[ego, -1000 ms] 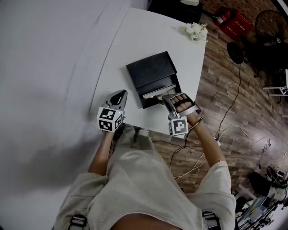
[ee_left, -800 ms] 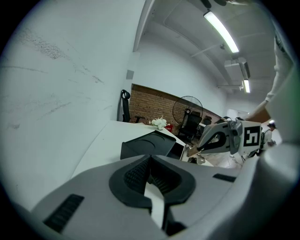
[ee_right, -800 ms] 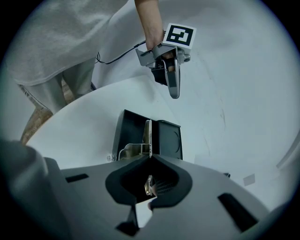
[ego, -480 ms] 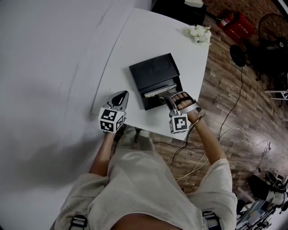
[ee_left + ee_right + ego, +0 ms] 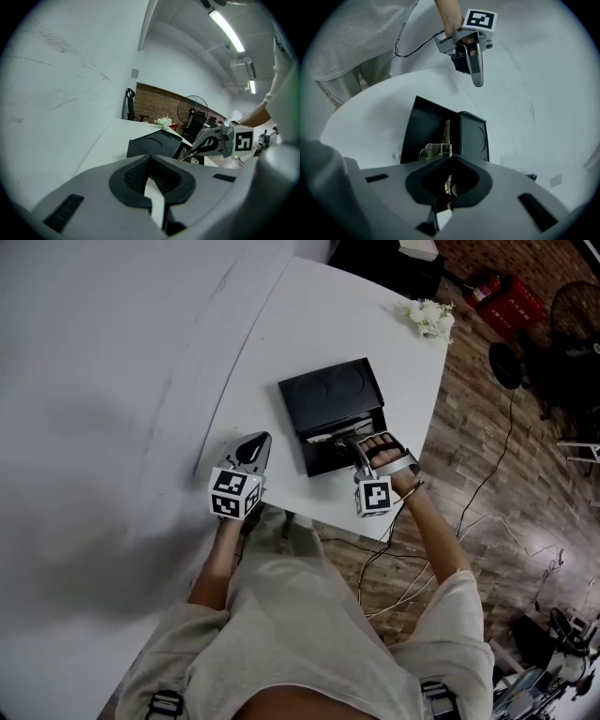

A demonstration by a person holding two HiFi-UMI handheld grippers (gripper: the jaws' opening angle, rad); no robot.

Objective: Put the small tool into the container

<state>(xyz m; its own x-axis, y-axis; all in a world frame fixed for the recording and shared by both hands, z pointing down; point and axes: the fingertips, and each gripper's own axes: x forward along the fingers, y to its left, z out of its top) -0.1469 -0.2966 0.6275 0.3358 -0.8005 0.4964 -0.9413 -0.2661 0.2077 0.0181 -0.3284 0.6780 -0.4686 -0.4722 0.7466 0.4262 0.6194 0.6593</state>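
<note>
— Where is the small tool (image 5: 445,140) found?

— It is clamped between the closed jaws of the right gripper (image 5: 449,157). Its metal end is seen projecting past the tips, over the open compartment of the black container (image 5: 423,133). Whether the floor of the compartment is touched cannot be told; the tool appears to be held just above it.

— And the left gripper (image 5: 150,158)?

— Its jaws are brought together with nothing between them. It is held near the edge of the white table (image 5: 309,324), just beside the container and apart from it.
</note>
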